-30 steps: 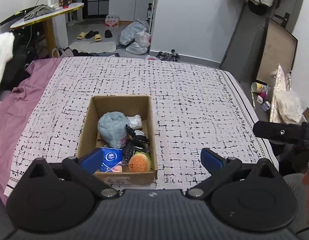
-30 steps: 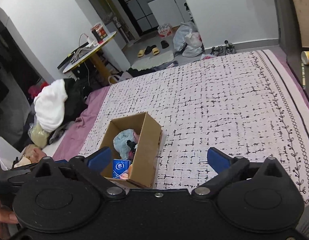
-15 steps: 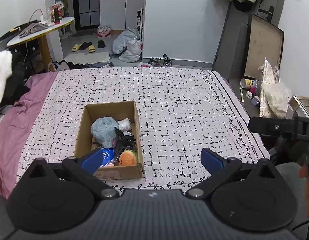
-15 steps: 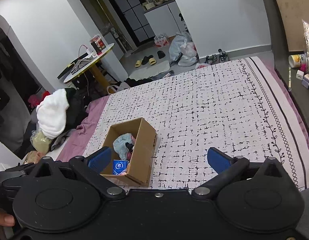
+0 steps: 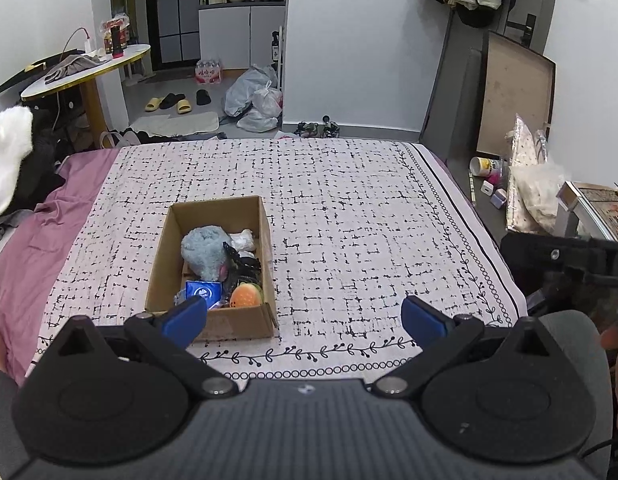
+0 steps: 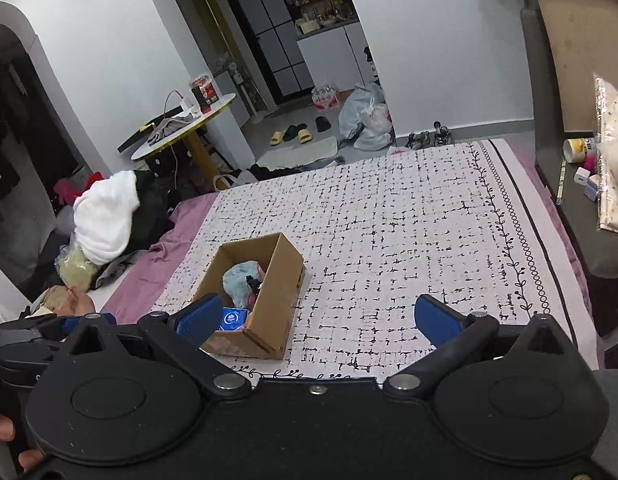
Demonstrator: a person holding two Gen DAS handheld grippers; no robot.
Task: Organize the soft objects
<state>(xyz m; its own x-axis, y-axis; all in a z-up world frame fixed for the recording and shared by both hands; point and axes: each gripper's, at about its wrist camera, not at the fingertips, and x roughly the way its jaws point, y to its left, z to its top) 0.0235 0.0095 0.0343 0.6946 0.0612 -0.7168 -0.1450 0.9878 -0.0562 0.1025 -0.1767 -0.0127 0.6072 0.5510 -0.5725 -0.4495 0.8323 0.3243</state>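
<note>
Both tools spread wide, nothing between the fingers. Left tool hangs above the near edge of the bed, aimed forward and down; its left fingertip overlaps the box front corner in view, no contact visible. Right tool sits further right and higher, tilted toward the box, also clear of it. Box sits on the bed's patterned cover, left of centre, open top. Inside: grey-blue plush mid-box, blue tissue pack and burger toy at the near end, white item at the far right, black item between. Left hand's fingers show at the bottom left of the right view, gripping the other tool's handle.
</note>
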